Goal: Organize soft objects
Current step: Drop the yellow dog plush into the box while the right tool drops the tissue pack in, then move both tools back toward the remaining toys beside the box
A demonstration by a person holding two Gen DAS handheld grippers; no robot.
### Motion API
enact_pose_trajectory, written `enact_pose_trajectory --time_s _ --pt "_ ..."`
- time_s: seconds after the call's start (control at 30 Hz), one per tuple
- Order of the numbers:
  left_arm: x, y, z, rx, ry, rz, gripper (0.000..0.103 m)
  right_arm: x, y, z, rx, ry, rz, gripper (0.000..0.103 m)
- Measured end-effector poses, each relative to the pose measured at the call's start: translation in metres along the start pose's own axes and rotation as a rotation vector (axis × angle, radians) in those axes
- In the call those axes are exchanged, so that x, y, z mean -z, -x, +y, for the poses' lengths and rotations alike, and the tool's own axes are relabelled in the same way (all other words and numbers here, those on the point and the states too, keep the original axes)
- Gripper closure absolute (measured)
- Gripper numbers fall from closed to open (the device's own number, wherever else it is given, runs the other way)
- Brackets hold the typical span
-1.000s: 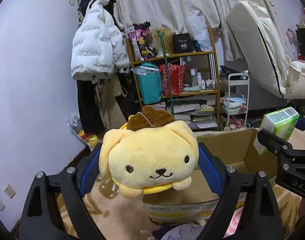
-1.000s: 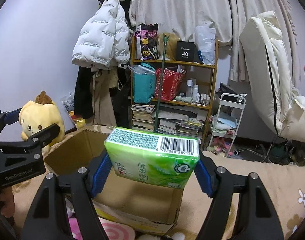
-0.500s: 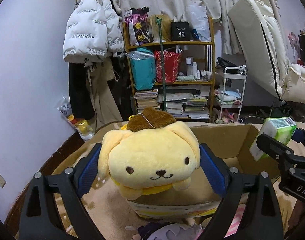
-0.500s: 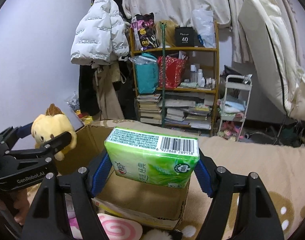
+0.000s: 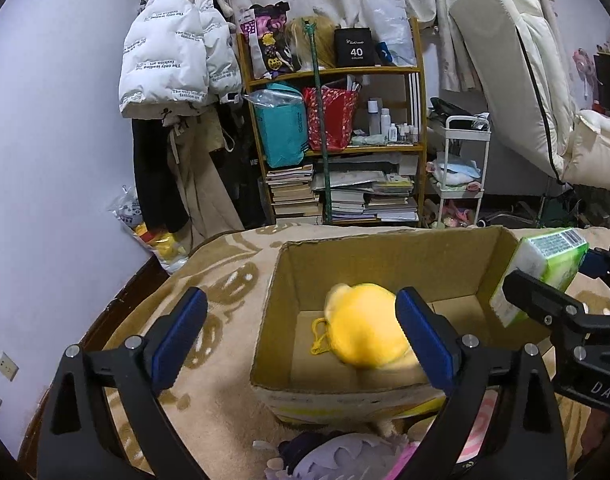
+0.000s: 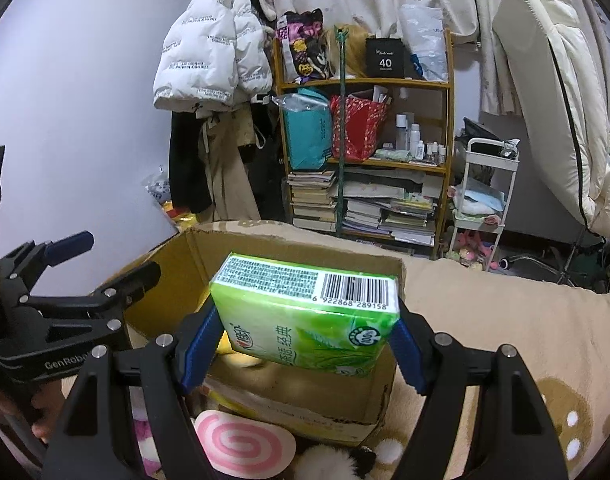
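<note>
Your left gripper point(image 5: 301, 332) gapes wide, nothing between its pads; the yellow plush point(image 5: 365, 330) sits blurred inside the cardboard box point(image 5: 385, 268). Your right gripper point(image 6: 301, 344) clamps the green tissue pack point(image 6: 305, 312) over the box. Only the right view shows a pink swirl cushion point(image 6: 245, 446).

— Left gripper point(image 5: 301, 334): black frame, triangular cut-outs, silver screws at the joints, blue pads point(image 5: 423, 340) on the fingers.

— Right gripper point(image 6: 303, 344): same black build, same blue pads point(image 6: 199, 350), silver screws. White lettering "GenRobo…" on one body, "DAS…" on the other.
</note>
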State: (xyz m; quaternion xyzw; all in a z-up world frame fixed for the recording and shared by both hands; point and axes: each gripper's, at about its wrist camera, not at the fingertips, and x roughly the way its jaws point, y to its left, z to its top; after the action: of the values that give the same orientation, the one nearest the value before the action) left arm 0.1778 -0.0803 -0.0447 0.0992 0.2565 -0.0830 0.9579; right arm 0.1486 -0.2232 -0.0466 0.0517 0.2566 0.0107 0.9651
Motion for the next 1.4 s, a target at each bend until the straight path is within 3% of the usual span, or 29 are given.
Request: enact_pose_trajectory --time_s 0.13,0.2,0.37,1.0,1.4 --pt "0.000 0.002 0.007 -0.003 0.030 0.015 0.007 0.000 -0.003 0.000 -0.007 -0.003 0.019 0.019" --pt "-0.001 0.003 0.010 -0.006 0.041 0.016 0.002 0.001 0.000 0.000 0.001 -0.004 0.006 0.004" --pt "-0.001 0.011 0.014 -0.030 0.030 0.001 0.002 -0.001 0.010 0.001 0.023 -0.004 -0.028 0.000" --pt "0.008 0.057 0.035 -0.050 0.066 0.066 0.002 0.009 0.046 0.007 0.062 -0.042 -0.044 0.000" --pt "0.027 0.081 0.049 -0.043 0.094 0.121 0.002 0.024 0.073 0.011 0.058 -0.072 -0.001 0.000"
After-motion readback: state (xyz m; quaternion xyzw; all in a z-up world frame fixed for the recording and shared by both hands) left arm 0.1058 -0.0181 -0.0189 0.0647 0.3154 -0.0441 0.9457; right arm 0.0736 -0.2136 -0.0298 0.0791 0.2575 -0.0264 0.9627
